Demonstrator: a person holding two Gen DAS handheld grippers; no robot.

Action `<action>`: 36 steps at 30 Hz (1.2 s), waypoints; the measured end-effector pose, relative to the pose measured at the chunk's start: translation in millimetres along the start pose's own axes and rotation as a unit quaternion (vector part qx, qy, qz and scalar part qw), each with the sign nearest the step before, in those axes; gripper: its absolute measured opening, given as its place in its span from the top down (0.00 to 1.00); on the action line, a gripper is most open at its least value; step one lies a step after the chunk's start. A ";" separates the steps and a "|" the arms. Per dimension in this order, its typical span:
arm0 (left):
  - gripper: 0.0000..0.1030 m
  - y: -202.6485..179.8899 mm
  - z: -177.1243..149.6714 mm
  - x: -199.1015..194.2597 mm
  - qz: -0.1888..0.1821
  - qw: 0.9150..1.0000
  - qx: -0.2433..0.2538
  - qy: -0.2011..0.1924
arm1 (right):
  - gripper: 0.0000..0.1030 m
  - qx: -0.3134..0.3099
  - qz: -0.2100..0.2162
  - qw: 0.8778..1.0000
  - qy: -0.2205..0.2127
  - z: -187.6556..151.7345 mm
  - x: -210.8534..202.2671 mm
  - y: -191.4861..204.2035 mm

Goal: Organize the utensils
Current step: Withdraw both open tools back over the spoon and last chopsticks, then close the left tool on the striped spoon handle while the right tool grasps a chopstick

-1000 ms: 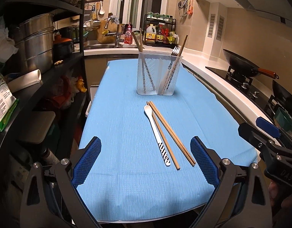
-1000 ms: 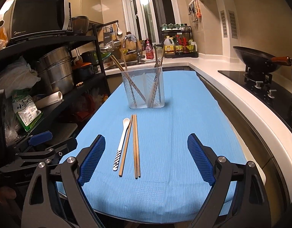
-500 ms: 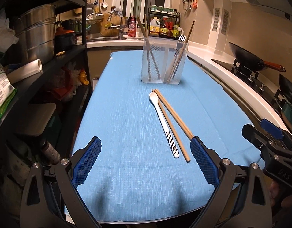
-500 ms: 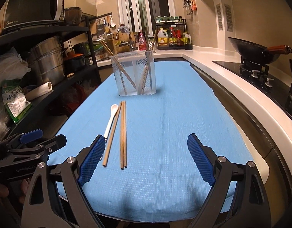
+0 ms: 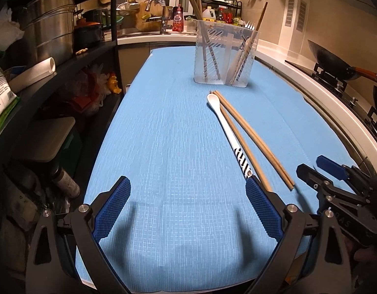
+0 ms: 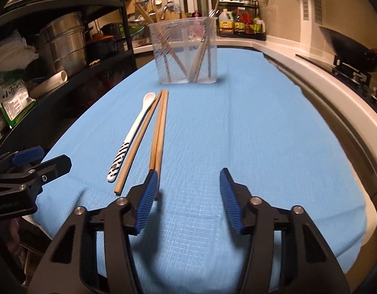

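Blue cloth (image 6: 249,127) covers the long counter of a narrow kitchen, with dark shelving on one side and a stove on the other. Low over its near end, the right gripper (image 6: 187,196) has just been narrowing its jaws, which stand partly apart with only cloth between the pads; its left pad (image 6: 146,201) sits right at the near ends of a pair of wooden chopsticks (image 6: 159,132), though I cannot tell if it touches them. The left gripper (image 5: 188,208) is spread wide with nothing between its pads, and its right pad (image 5: 263,210) hides the near end of a white spoon (image 5: 227,132) with a black-striped handle. Between the spoon and the pair lies a single chopstick (image 6: 137,142), angled so its far tip meets the pair's far tips. All four pieces lie flat on the cloth, pointing toward a clear plastic utensil holder (image 6: 186,51) farther along the counter, which stands upright and holds more chopsticks and a fork. Beyond it are a sink (image 5: 161,24) and a bottle rack (image 6: 240,24); a wok (image 5: 335,61) sits on the stove.
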State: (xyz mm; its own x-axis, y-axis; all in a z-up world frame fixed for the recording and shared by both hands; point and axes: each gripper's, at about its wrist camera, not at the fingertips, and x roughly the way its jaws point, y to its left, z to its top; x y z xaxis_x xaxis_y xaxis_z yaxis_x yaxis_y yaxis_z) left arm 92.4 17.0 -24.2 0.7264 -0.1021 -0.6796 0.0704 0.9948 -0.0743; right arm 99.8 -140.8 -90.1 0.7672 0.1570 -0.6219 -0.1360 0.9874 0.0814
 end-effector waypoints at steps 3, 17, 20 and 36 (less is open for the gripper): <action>0.11 0.8 -0.7 4.4 0.003 1.000 -0.002 0.004 | 0.58 -0.011 0.012 1.000 0.004 0.7 7.5 4.2; 0.11 -10.5 4.9 20.4 -0.015 1.000 -0.007 -0.009 | 0.83 -0.048 -0.003 0.998 -0.027 -1.2 14.5 -5.7; 0.11 -17.2 7.8 29.2 -0.019 1.000 -0.007 -0.005 | 0.94 -0.062 -0.002 0.998 -0.032 -3.3 12.0 -5.4; 0.12 -39.8 -1.3 50.5 0.015 0.999 0.023 -0.029 | 0.95 -0.042 0.017 0.998 -0.036 -5.1 11.3 -13.6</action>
State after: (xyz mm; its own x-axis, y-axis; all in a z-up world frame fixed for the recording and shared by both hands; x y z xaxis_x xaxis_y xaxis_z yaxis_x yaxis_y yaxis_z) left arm 125.4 -27.8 -56.4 0.7668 -0.0737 -0.6376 0.0783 0.9967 -0.0211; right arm 107.2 -152.5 -102.2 0.8042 0.1956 -0.5613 -0.2138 0.9763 0.0338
